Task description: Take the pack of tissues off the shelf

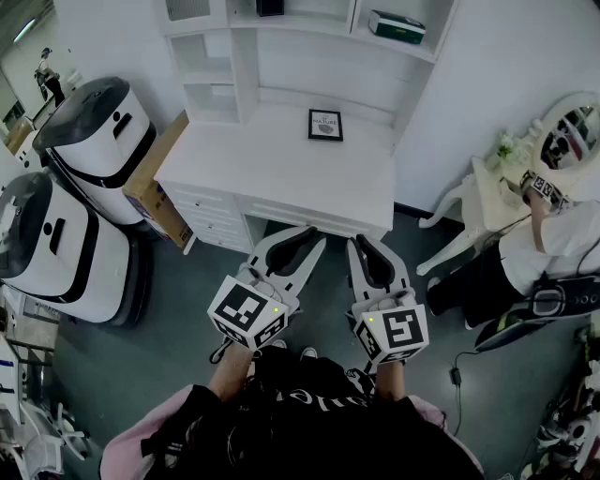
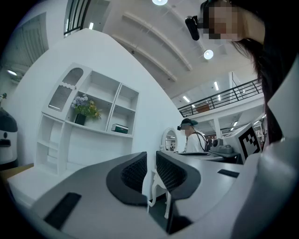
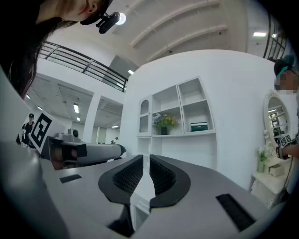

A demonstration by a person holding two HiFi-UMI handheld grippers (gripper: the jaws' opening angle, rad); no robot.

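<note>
Standing back from the white table [image 1: 281,159], the person holds both tools low and side by side, short of its front edge. I read this as a ready pose, since nothing is within reach yet. At far left a cardboard box [image 1: 155,187] leans against the table's side, clear of any path to the shelves. The left tongs [image 1: 298,242] are closed to a narrow slit with nothing between them, and they tip slightly up toward the shelving. A small picture frame [image 1: 325,125] sits on the tabletop ahead, near the back. The right tongs [image 1: 367,246], just beside the left, are likewise pressed together and empty, held level. Up on the shelf [image 1: 300,21], a potted plant [image 3: 163,122] fills the middle compartment. The pack of tissues [image 1: 396,26] lies flat in the compartment to its right, well apart from both tools. Its place on that side probably favours the right tongs, which would need to open first.
</note>
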